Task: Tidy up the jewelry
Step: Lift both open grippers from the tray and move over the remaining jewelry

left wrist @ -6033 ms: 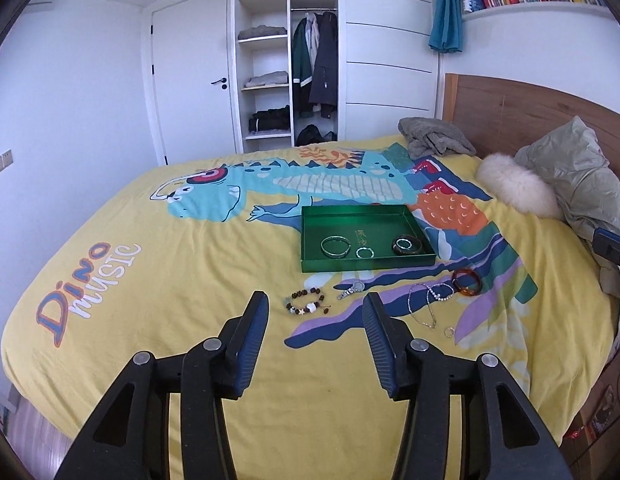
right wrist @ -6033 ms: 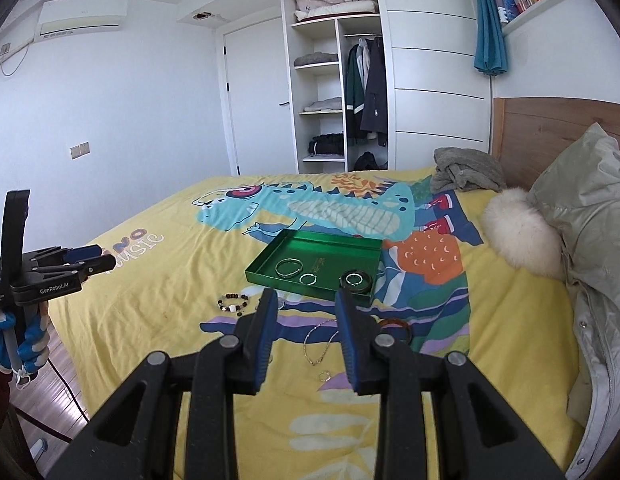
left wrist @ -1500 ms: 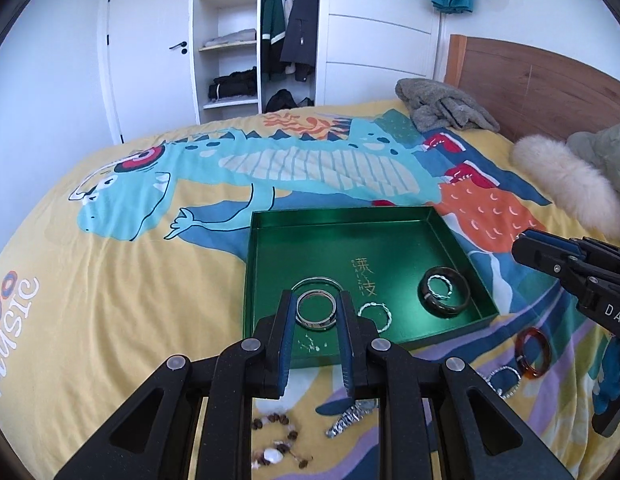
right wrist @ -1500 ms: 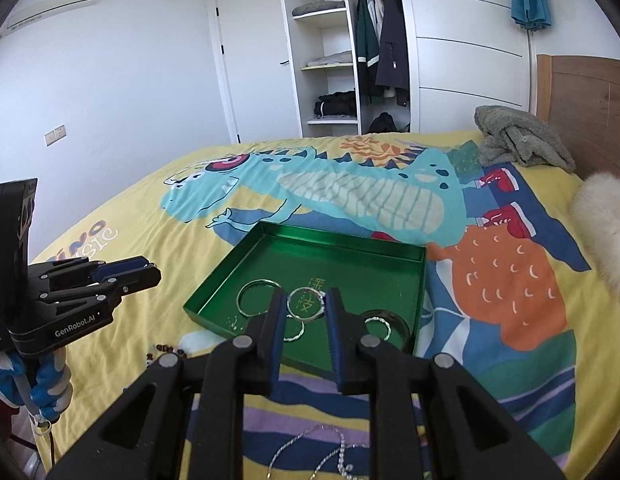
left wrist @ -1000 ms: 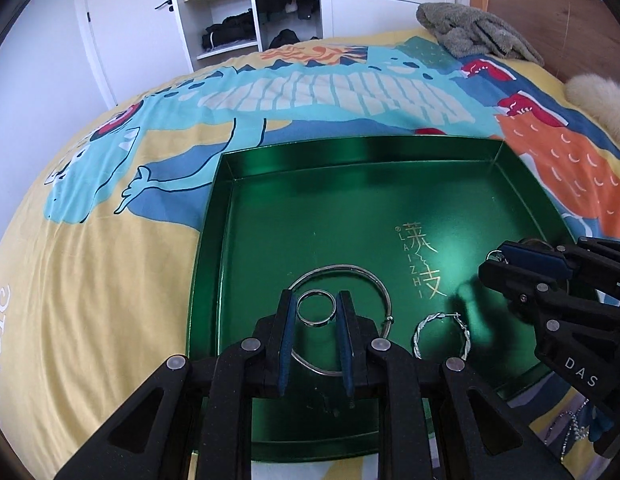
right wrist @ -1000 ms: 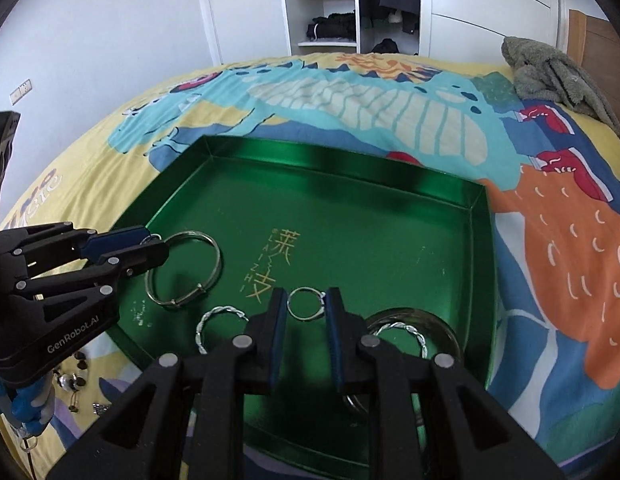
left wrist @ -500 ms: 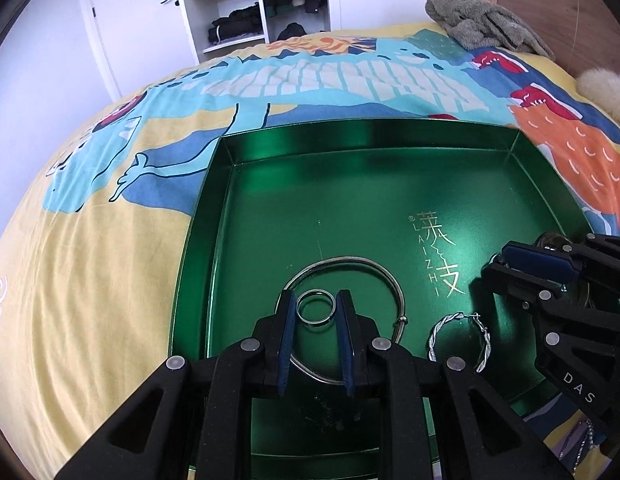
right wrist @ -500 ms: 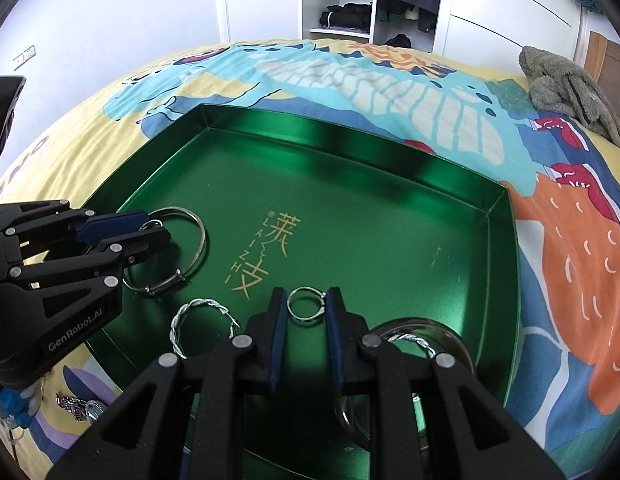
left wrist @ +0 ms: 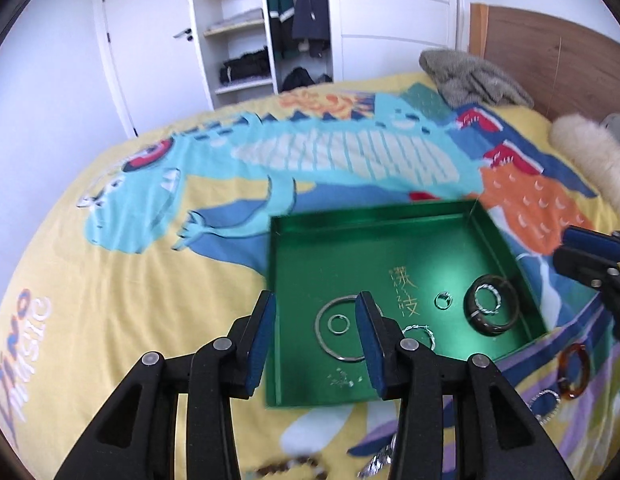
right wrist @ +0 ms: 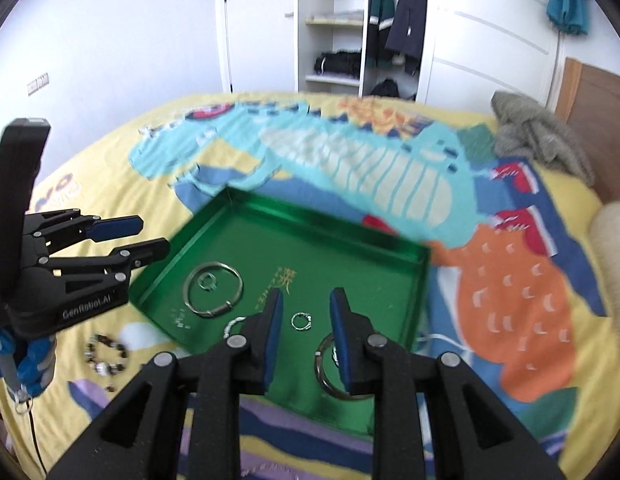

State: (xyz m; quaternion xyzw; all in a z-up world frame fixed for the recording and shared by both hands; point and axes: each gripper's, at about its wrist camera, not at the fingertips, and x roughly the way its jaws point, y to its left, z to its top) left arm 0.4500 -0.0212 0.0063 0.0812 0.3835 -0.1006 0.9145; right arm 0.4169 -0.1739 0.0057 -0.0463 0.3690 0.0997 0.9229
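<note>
Where left claw (left wrist: 315, 334) gapes, small ring (left wrist: 337, 324) probably lies between.

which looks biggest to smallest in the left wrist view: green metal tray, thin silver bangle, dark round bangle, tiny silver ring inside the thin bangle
1. green metal tray
2. thin silver bangle and dark round bangle: too alike to rank
3. tiny silver ring
</note>
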